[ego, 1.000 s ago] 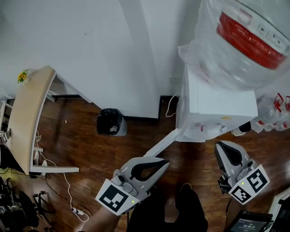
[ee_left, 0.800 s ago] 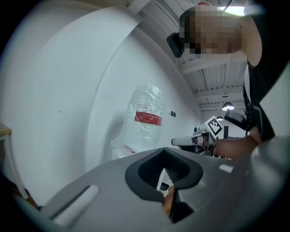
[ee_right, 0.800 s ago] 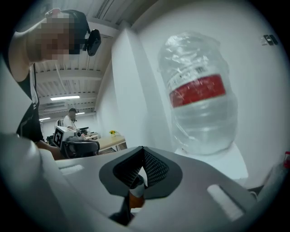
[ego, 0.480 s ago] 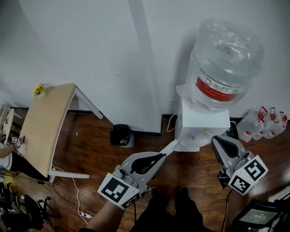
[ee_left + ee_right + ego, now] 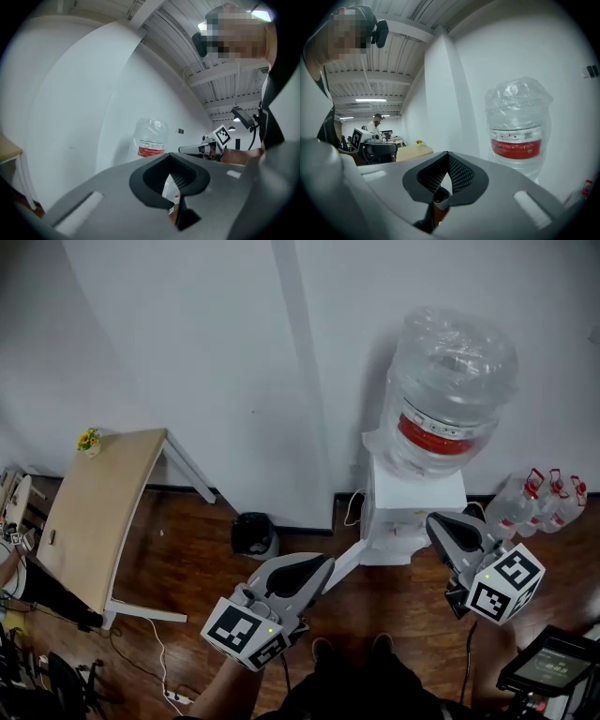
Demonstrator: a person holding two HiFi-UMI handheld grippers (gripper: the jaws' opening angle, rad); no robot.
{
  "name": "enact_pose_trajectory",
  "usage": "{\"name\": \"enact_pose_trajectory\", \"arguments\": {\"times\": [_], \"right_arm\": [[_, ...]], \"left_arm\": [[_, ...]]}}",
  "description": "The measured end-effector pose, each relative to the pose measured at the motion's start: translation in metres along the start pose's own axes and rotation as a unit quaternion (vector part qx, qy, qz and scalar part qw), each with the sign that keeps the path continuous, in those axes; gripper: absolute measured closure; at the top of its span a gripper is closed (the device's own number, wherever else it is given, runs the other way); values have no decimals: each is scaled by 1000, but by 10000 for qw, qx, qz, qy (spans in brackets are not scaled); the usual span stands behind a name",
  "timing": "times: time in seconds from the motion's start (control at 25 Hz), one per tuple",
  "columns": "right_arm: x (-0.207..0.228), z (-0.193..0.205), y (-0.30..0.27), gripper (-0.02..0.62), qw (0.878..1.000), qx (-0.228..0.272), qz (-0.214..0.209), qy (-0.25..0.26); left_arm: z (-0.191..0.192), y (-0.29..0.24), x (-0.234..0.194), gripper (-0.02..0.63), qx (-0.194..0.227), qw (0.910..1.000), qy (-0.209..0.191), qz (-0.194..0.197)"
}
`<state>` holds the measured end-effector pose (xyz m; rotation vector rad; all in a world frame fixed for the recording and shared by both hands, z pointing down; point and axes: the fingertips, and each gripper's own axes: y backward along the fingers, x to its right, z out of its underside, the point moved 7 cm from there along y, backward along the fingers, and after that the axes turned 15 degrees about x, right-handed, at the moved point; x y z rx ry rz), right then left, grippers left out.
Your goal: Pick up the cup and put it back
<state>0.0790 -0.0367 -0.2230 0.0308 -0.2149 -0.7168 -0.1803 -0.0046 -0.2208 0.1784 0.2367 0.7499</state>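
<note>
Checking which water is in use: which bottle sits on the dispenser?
The big clear bottle with the red label, on top of the white dispenser; the small red-handled bottles stand on the floor to its right.

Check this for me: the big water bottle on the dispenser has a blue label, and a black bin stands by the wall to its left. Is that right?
Not quite. The label on the water bottle is red, not blue, as the head view shows. The rest holds: the bottle sits on the dispenser, and the black bin stands by the wall to its left.
</note>
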Motion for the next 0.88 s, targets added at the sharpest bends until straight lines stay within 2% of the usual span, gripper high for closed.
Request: {"name": "enact_pose_trajectory", "arguments": {"times": [0.2, 0.88], "right_arm": [[-4, -4, -6, 595, 9999, 72, -140, 14], [-9, -15, -12, 595, 9997, 188, -126, 2]], "left_arm": [[-10, 6, 1, 596, 5, 9999, 33, -139], [-13, 5, -4, 596, 13, 9999, -16, -117]]}}
